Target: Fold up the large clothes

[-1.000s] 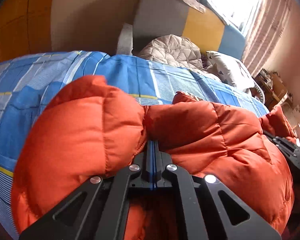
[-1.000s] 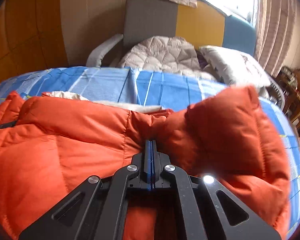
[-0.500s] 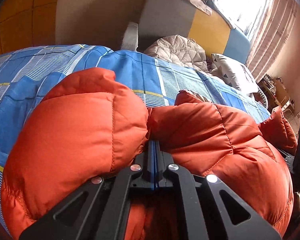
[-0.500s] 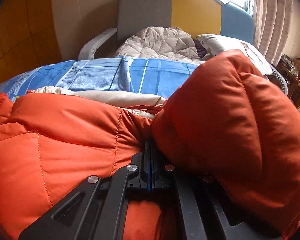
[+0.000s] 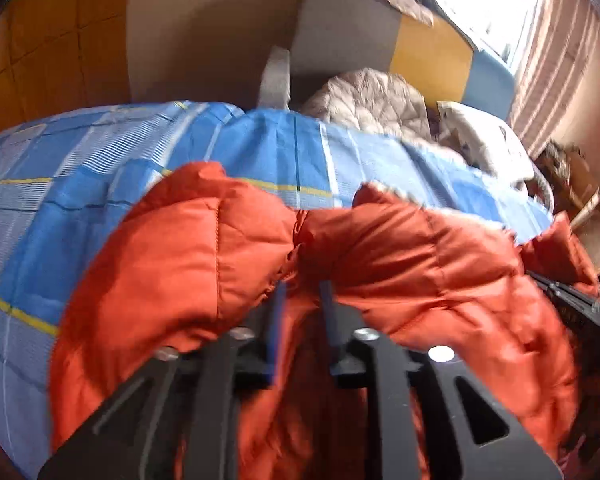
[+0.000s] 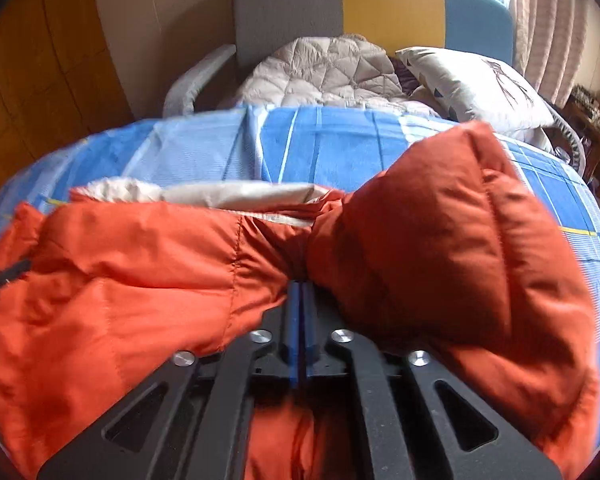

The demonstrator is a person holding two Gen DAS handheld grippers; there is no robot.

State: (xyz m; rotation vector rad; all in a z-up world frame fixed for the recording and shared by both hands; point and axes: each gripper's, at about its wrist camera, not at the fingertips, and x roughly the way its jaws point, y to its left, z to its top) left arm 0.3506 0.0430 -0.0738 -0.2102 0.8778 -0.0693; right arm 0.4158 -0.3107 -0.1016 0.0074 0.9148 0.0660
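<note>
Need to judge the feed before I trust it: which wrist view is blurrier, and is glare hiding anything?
Left wrist view: motion-smeared across the orange jacket and bedsheet; the window is blown out white, top right. Right wrist view: sharper on the jacket, sheet edges slightly soft, window glare only at the top edge. Fisheye bends both.

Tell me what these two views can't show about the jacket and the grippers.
- Jacket: near edge cut off by the frame and both gripper bodies.
- Left gripper, opening: blurred; fabric between the fingers, contact unclear.
- Right gripper, opening: fingertips buried in fabric folds.
- Bed: under the jacket, hidden.
</note>
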